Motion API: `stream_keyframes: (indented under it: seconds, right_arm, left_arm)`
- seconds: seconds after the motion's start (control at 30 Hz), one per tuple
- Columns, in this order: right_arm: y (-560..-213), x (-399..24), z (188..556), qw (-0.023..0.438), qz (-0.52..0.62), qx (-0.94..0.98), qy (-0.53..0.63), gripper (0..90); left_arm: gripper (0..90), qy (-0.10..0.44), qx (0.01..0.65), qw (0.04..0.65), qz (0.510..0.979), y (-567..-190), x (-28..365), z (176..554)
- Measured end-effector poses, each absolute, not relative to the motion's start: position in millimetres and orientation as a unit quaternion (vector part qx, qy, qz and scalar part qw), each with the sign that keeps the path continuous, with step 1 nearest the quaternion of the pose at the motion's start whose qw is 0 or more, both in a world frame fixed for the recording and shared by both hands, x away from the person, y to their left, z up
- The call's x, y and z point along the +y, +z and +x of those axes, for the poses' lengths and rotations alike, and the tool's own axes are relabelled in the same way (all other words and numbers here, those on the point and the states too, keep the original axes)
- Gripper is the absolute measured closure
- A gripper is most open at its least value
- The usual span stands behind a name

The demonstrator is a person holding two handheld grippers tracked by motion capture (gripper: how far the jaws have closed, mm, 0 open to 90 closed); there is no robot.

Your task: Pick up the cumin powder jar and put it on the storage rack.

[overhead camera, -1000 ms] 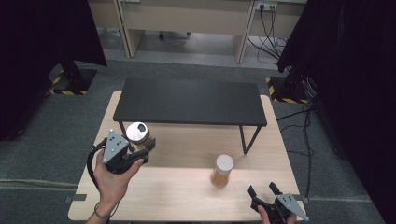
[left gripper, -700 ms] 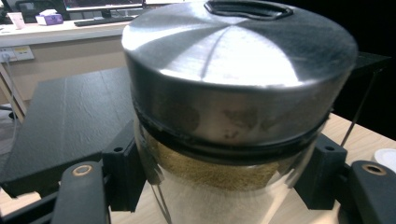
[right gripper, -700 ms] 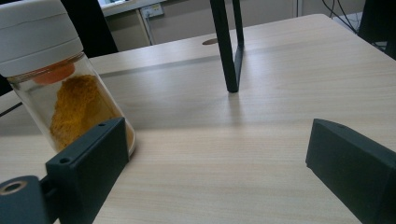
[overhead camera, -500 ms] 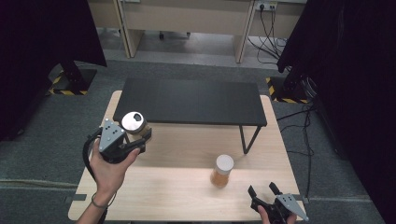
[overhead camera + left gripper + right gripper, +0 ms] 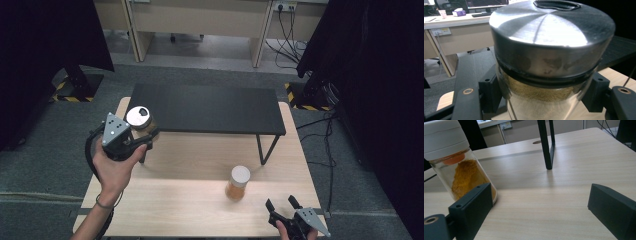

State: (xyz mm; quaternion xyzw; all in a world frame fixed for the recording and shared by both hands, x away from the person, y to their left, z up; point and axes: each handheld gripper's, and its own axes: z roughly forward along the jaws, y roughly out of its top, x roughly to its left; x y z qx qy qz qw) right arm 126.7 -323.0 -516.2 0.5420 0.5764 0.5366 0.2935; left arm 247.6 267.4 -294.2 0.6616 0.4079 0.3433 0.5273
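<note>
Left gripper (image 5: 142,138): jaws clamped on either side of a clear glass jar with a brushed-metal lid (image 5: 549,47), part-filled with a pale brown granular content. Grip sits on the glass just under the lid band. Jar is upright, long axis vertical, held clear of the light wooden tabletop (image 5: 200,200) at its left side. In the high view the jar sits just beside the left end of the low black shelf on thin black legs (image 5: 210,109), its lid about level with the shelf top.

Key relation: shelf surface lies forward and to the right of the held jar. Judgement: a short move that way would put the jar over the shelf; the shelf edge is the thing to clear.

Right gripper (image 5: 284,206): jaws apart, nothing between them, low at the near right edge of the table. A second clear jar with a white lid and orange powder inside (image 5: 456,165) stands on the table ahead and left of it, near one jaw but outside the gap. Right hand is the nearer to this jar.
</note>
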Motion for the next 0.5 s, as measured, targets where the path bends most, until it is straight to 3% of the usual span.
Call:
stream_keyframes:
  seconds: [0.5]
  right_arm:
    - [-515, -324, 126, 0.296, 0.540, 0.576, 0.538, 6.2]
  left_arm:
    - [30.4, 0.356, 0.426, 0.512, 0.656, -279, 267, 275]
